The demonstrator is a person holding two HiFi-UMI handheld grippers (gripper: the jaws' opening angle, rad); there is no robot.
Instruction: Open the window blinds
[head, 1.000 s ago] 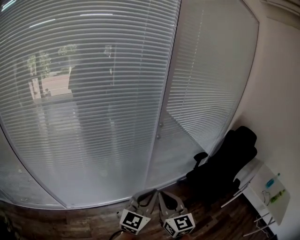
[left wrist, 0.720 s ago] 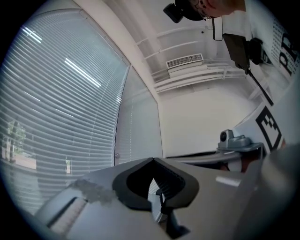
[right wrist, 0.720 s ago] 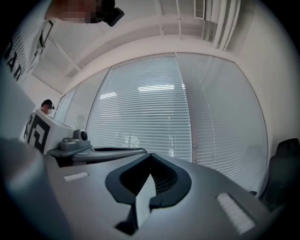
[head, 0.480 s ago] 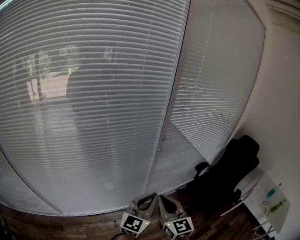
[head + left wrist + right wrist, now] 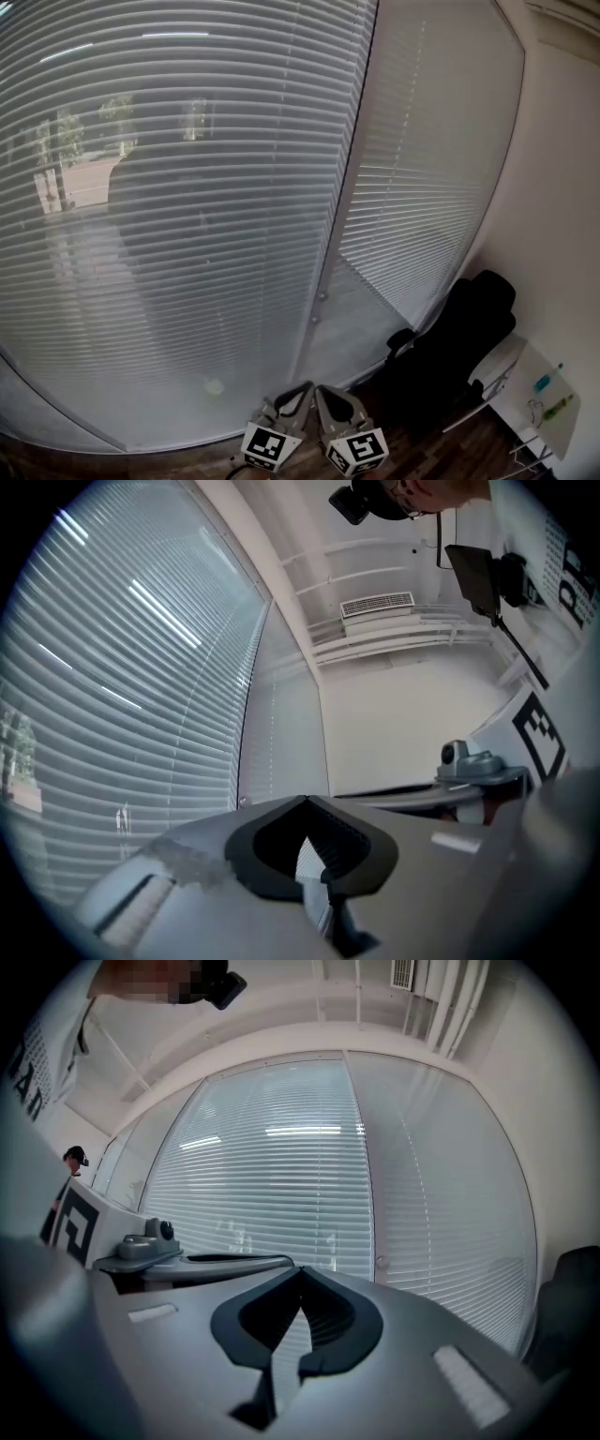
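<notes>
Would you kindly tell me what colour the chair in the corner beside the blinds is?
The chair is black, clearest in the head view.

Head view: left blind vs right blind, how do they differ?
The left blind is far wider; the right blind is a narrow panel beside the wall. Faint trees and a dark shape show through the left blind; the right blind reads plain white. Shared: both are lowered, with horizontal white slats.
</notes>
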